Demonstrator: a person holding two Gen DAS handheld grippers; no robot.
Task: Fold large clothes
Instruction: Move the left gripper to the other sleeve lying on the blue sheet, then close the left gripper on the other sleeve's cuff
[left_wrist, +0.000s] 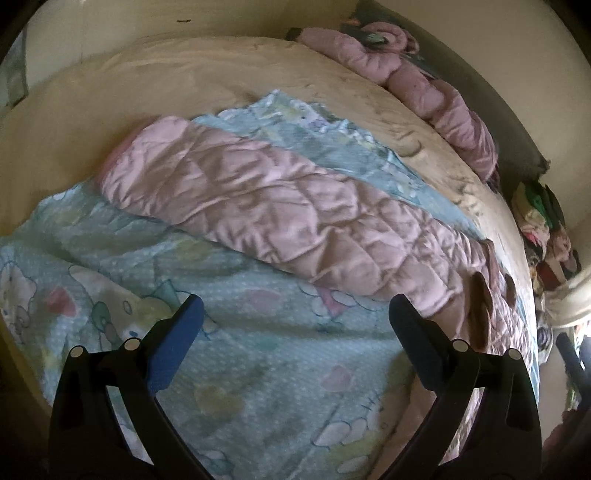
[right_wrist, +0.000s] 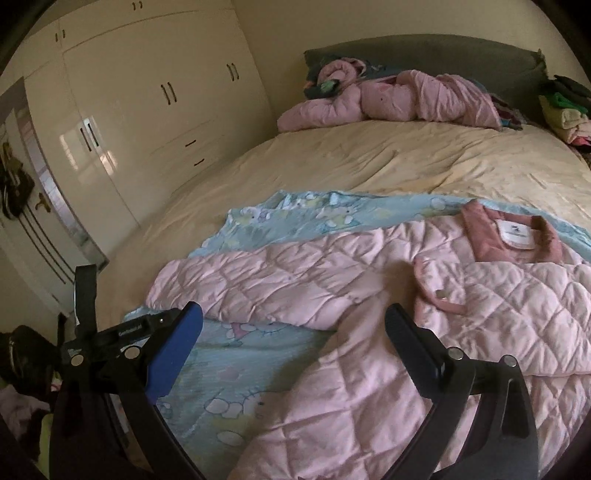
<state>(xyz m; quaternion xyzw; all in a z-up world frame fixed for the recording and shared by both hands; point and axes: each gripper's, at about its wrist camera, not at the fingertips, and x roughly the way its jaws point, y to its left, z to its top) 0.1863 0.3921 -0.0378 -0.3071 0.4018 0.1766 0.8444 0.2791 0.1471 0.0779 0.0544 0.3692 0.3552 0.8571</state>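
A pink quilted jacket (right_wrist: 424, 295) lies flat on a light blue cartoon-print blanket (right_wrist: 229, 376) on the bed. Its collar with a white label (right_wrist: 517, 236) points toward the headboard, and one sleeve (right_wrist: 258, 280) stretches out to the left. In the left wrist view that sleeve (left_wrist: 277, 206) runs diagonally across the blanket (left_wrist: 240, 369). My left gripper (left_wrist: 295, 314) hovers open over the blanket, just short of the sleeve. My right gripper (right_wrist: 293, 321) hangs open above the jacket's lower body and armpit area. Neither holds anything.
The cream bed cover (right_wrist: 369, 162) stretches toward a grey headboard (right_wrist: 424, 51). A second crumpled pink jacket (right_wrist: 399, 99) lies by the pillows. Stacked clothes (right_wrist: 565, 110) sit at the right. White wardrobe doors (right_wrist: 147, 110) line the left wall. My left gripper's body (right_wrist: 88, 332) shows at left.
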